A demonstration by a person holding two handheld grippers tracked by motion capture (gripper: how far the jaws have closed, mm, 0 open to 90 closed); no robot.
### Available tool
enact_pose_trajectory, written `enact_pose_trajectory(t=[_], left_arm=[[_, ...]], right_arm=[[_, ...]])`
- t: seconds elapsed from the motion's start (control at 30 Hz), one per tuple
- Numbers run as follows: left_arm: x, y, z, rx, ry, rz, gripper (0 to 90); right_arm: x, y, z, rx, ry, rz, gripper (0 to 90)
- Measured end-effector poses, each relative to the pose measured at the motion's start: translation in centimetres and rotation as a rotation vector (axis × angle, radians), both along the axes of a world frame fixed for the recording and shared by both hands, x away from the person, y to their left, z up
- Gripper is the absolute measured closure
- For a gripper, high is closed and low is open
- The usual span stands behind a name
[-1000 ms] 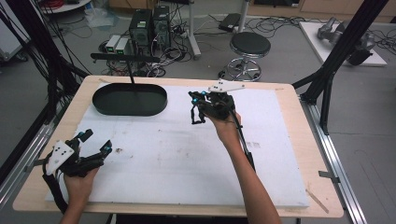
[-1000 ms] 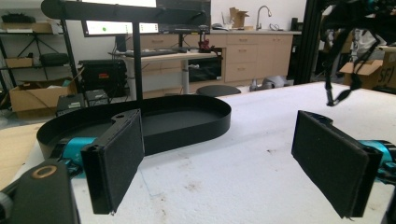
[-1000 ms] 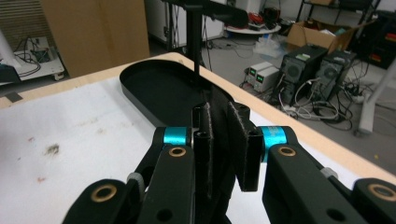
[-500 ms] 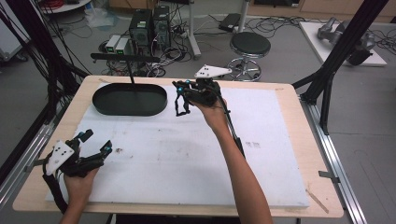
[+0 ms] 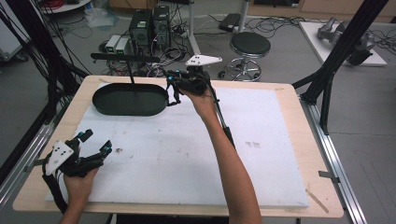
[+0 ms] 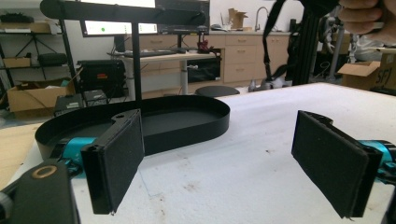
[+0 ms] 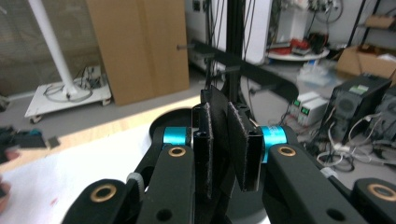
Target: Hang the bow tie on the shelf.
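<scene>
**Right gripper carries a thin black piece to the tray's edge**

Nearest the person, the left gripper [image 5: 93,151] rests low on the white mat [image 5: 187,158] at the table's near left corner. In the left gripper view its two black pads stand wide apart with nothing between them, so it is released and idle.

Farther out, the person's right forearm stretches across the mat to the right gripper [image 5: 175,91], held up at the far side of the table, just beside the right end of the black oval tray [image 5: 107,109]. In the right gripper view the jaws are pinched nearly together on a thin black piece [image 7: 218,116] that stands up between the pads; what exactly the piece is cannot be told. In the high view something small and dark hangs below the jaws, close to the tray's rim.

Beyond the tray, a black T-shaped stand [image 5: 128,58] rises from inside it, its crossbar level above the tray floor.

The step in hand looks like the carry-over: the piece is gripped and brought to the tray, not yet set down. The next move likely calls for shifting the gripper left until it is over the tray floor, lowering it clear of the stand's post, then easing the jaws apart.
</scene>
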State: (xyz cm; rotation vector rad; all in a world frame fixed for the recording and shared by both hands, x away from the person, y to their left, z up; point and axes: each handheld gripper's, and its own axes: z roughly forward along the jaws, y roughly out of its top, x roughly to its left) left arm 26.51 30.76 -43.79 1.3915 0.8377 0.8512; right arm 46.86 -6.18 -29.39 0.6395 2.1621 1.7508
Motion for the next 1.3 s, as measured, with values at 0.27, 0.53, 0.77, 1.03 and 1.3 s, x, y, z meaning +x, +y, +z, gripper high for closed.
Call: enact_pose_trajectory(t=[0.27, 0.53, 0.77, 1.03, 1.3], left_arm=[[0.0, 0.0, 0.0, -0.011, -0.004, -0.003, 17.2], [0.0, 0.0, 0.0, -0.01, -0.004, -0.006, 17.2], [0.0, 0.0, 0.0, -0.009, -0.005, -0.011, 17.2], [0.0, 0.0, 0.0, -0.012, -0.005, -0.016, 17.2], [0.1, 0.0, 0.0, -0.014, -0.006, -0.018, 17.2]], right_arm=[[1.7, 2.0, 1.5, 0.011, -0.015, 0.007, 80.4], [2.9, 4.8, 2.5, 0.008, -0.035, 0.026, 80.3], [3.8, 7.0, 2.2, -0.007, -0.027, 0.028, 80.3], [5.1, 8.1, 1.7, -0.012, -0.014, -0.004, 80.2], [6.2, 8.2, 1.1, -0.014, -0.004, -0.039, 80.1]])
